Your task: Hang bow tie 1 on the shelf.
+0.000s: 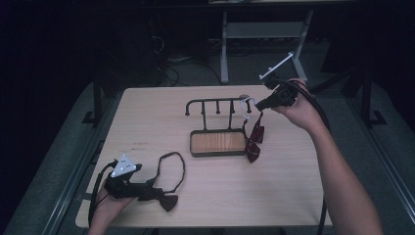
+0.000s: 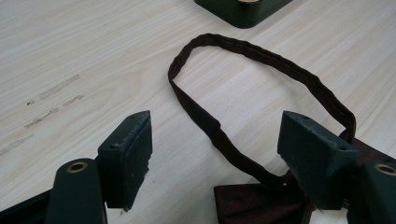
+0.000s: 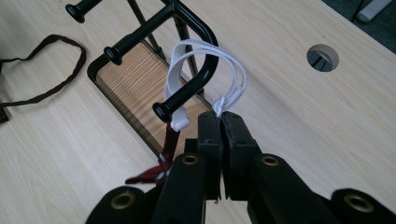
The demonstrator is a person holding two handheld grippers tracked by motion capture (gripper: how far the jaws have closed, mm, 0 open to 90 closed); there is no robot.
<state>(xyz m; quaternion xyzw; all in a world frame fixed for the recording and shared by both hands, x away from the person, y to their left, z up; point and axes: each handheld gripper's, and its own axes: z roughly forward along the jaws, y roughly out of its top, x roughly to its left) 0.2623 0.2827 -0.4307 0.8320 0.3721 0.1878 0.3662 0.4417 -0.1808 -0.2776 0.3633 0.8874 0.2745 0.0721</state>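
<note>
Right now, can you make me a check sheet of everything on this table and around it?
Surface: light wooden table, a few scuff marks, a round cable hole near the far edge.
Job's things: black hook rack on a wood-floored base; red bow tie hanging from the rack's end hook by its white elastic strap; dark brown bow tie with its loop strap lying flat on the table.
Clutter: nothing seen.
Grippers: right gripper shut on the white elastic strap; left gripper open, jaws either side of the loop strap.
Cables: black cable trailing along the right forearm.
Surroundings: dark room, grey table frame behind.
</note>
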